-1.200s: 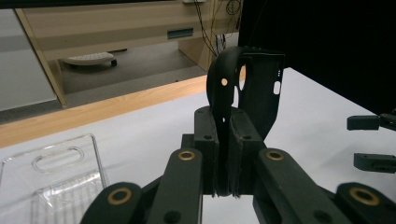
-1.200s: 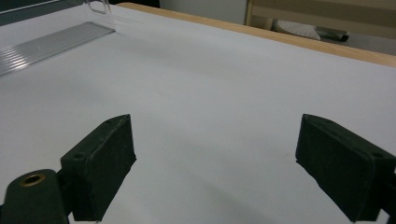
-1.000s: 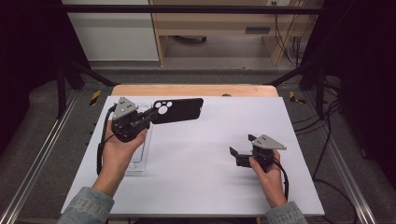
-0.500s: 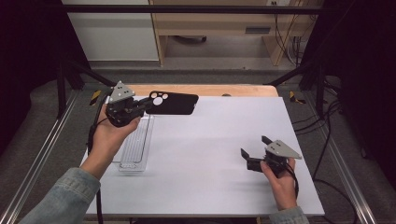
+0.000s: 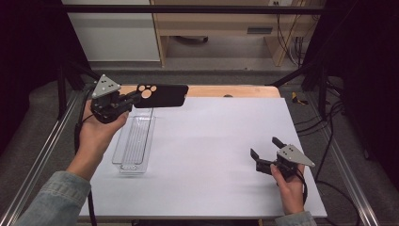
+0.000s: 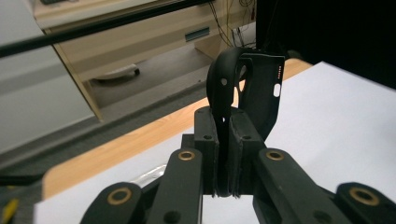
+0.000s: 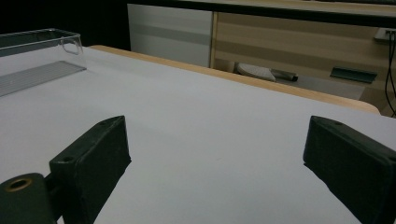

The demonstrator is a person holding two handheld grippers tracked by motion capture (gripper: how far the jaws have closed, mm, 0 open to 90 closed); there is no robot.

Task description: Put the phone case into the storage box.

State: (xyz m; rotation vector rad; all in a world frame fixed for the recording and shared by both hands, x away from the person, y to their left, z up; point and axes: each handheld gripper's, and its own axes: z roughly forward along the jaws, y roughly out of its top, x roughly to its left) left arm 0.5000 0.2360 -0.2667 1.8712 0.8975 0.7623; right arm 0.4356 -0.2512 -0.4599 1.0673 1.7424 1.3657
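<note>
A black phone case (image 5: 162, 95) with camera cut-outs hangs in the air over the table's far left edge. My left gripper (image 5: 131, 100) is shut on its near end. In the left gripper view the two jaws pinch the case's thin wall (image 6: 243, 88), and the case stands on edge past my left gripper (image 6: 223, 140). A clear plastic tray (image 5: 134, 141) lies on the white table just below and in front of that hand. My right gripper (image 5: 266, 147) hovers low near the front right, open, with nothing between its jaws (image 7: 215, 154).
The white sheet (image 5: 211, 141) covers the table, with a wooden strip (image 5: 226, 90) along the far edge. The clear tray (image 7: 42, 56) appears far off in the right gripper view. Metal rails and cables run along both sides of the table.
My left hand has carried the phone case up and toward the far left, off the tray area. My right hand has drifted to the right, toward the table's front right corner, still open.
</note>
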